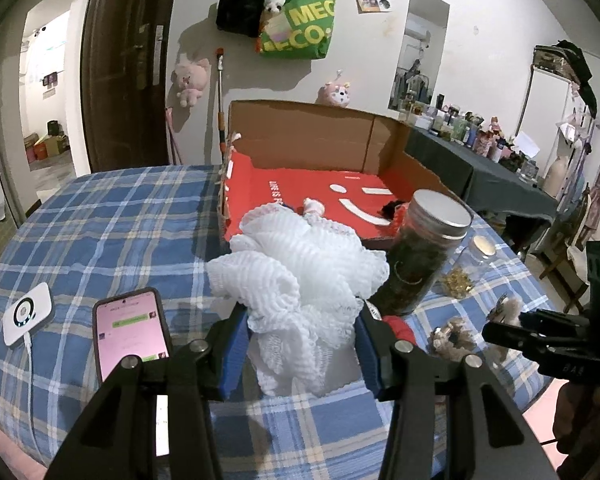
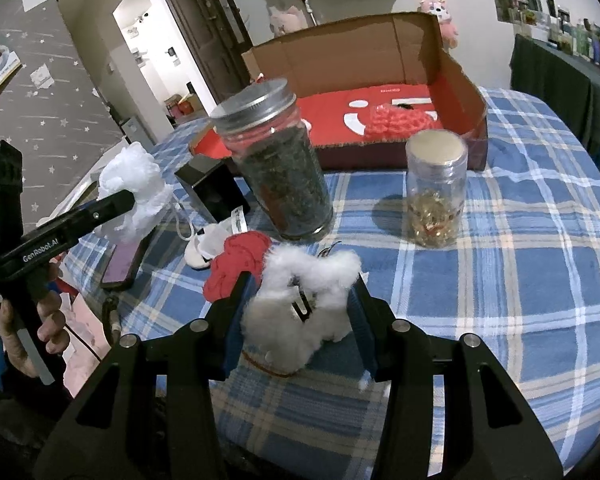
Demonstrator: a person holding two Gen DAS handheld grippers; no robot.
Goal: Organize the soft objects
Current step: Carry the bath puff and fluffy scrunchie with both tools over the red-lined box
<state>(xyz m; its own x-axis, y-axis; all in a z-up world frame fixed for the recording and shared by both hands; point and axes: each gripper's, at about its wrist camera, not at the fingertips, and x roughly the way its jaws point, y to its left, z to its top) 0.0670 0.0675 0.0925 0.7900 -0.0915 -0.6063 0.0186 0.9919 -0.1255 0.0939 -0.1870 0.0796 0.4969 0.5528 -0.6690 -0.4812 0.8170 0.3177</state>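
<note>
My left gripper [image 1: 300,320] is shut on a white mesh bath pouf [image 1: 300,272] and holds it just above the blue plaid table, in front of the red-lined cardboard box [image 1: 312,136]. The pouf also shows in the right wrist view [image 2: 134,196]. My right gripper [image 2: 300,296] is shut on a fluffy white hair clip [image 2: 300,312] low over the table. A red knitted scrunchie [image 2: 240,260] lies just left of it. A pink knitted item [image 2: 396,120] lies inside the box [image 2: 460,76].
A tall jar of dark leaves [image 2: 276,168] and a small jar with gold bits [image 2: 436,188] stand between me and the box. A phone [image 1: 130,332] and a white device [image 1: 28,312] lie at the left. A black box [image 2: 212,192] sits beside the tall jar.
</note>
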